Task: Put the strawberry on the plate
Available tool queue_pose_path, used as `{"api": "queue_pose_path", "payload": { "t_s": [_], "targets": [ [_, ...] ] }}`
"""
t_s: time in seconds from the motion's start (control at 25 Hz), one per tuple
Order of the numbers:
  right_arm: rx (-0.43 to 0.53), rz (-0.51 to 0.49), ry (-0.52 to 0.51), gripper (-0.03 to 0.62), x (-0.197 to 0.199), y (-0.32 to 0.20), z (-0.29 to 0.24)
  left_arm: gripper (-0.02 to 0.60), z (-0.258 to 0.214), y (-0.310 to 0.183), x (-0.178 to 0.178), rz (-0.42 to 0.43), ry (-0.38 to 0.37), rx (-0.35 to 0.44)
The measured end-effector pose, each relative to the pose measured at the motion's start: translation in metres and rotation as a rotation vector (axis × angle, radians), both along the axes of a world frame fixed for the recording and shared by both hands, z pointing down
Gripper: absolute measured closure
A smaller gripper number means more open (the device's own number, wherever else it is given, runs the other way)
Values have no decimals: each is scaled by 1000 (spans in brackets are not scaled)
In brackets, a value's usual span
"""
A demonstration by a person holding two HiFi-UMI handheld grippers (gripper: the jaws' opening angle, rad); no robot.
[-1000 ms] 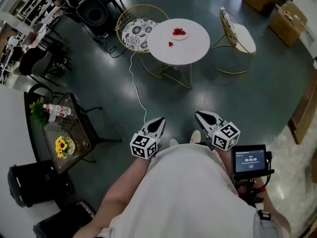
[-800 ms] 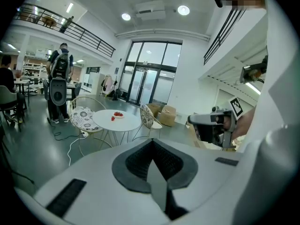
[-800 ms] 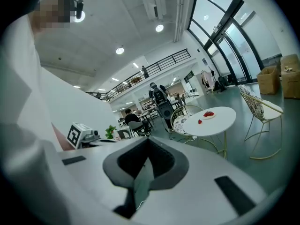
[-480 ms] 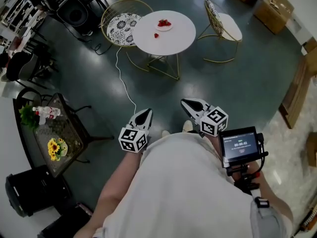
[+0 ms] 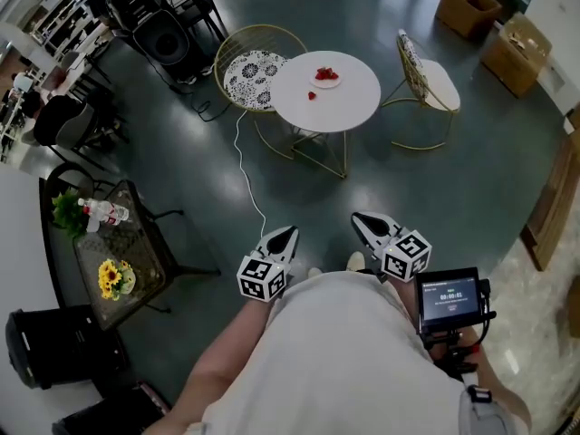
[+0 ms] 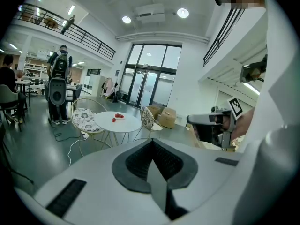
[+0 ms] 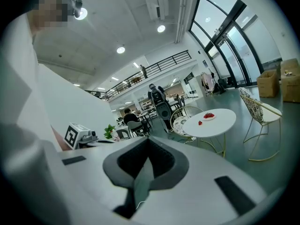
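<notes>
On the distant round table (image 5: 353, 107), the strawberry (image 5: 312, 95), well apart from the closed, empty left gripper (image 5: 288, 233) and right gripper (image 5: 361, 218).

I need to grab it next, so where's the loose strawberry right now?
Head view, top centre: the strawberry lies on the white round table, just left of the plate.

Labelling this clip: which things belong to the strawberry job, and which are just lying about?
Job: loose red strawberry, small white plate, round white table.
Lying about: gold wire chairs, brown cardboard boxes, yellow sunflowers, plastic bottle.
</notes>
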State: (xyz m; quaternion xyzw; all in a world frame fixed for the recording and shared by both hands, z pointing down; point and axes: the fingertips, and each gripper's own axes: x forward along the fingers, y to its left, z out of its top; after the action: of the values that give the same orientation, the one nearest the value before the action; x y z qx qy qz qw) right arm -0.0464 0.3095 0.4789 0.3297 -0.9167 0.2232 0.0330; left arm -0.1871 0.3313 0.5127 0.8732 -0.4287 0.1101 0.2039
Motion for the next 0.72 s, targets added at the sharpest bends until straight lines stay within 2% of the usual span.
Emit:
{"api": "queue_pose_path", "payload": {
  "t_s": [0.28,0.72],
  "targets": [
    [-12,18,-3,588,1,-1,1,575,-3,-2,3,19,-7,4],
    [-16,12,-16,588,-5,-1,-2,575,-10,-1,-7,-4,-16,-2]
  ]
}}
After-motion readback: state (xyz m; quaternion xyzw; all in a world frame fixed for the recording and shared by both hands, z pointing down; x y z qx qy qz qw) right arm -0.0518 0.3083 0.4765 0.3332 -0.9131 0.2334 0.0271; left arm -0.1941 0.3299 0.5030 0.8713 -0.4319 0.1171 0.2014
